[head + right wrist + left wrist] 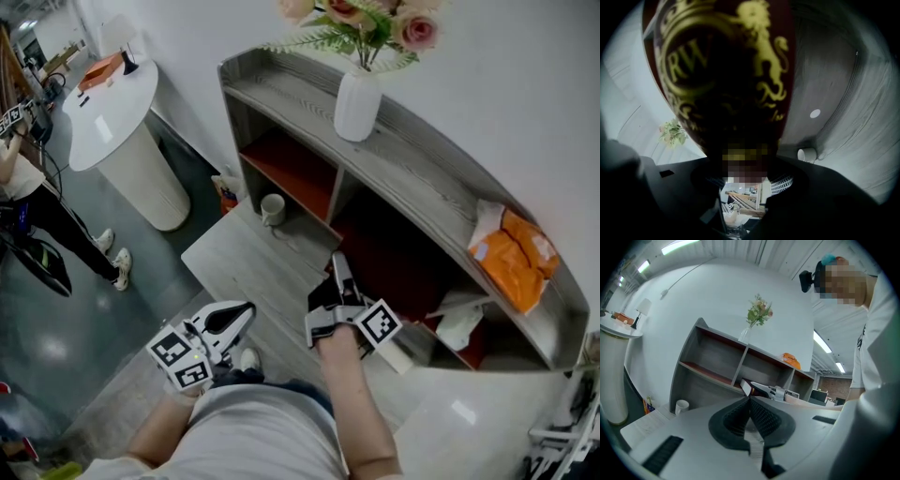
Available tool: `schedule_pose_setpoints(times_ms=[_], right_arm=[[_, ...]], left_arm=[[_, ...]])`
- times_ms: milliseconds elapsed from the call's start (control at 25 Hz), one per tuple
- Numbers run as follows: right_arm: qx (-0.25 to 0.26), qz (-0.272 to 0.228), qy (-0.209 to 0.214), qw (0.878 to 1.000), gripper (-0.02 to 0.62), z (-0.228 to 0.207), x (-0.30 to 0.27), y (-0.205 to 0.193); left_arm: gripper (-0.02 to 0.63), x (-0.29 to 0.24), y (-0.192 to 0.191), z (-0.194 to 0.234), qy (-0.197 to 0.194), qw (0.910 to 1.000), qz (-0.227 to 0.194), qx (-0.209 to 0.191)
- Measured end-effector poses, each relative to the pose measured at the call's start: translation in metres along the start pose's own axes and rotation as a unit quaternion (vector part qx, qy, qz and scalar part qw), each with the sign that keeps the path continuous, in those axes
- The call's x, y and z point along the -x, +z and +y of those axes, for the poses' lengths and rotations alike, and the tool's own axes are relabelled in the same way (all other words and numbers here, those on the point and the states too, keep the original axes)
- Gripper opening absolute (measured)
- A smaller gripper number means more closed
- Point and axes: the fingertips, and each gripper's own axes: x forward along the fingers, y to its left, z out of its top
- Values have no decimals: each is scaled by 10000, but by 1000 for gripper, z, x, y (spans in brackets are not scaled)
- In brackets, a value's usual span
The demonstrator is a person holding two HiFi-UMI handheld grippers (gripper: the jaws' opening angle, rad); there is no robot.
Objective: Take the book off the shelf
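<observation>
Black pads of the left hand-held gripper (749,399) are pressed together on nothing, and it is held low. The right hand-held gripper (337,267) reaches into the shelf's (403,164) middle bay and pinches the dark-red book (726,70), which sits tilted in that bay. I'd keep the grip firm and draw the book straight back, level, so the covers neither slip nor scrape the dividers. Around it, a mug (273,208) stands on the low counter (234,267) left of the pull path and is the likeliest thing to clip. A vase (357,105) stands on top, and an orange bag (514,255) lies far right, well apart.
</observation>
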Motion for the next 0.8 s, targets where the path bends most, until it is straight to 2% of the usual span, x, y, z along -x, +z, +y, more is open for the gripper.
schedule_pose_setpoints(times_ms=[360, 800], right_arm=[[207, 519, -44, 9984, 225, 0, 19, -58], [551, 963, -115, 9938, 224, -5, 49, -111]], left_arm=[[15, 12, 0, 5, -239, 9997, -22, 67], [15, 23, -6, 7, -636, 9978, 81, 167]])
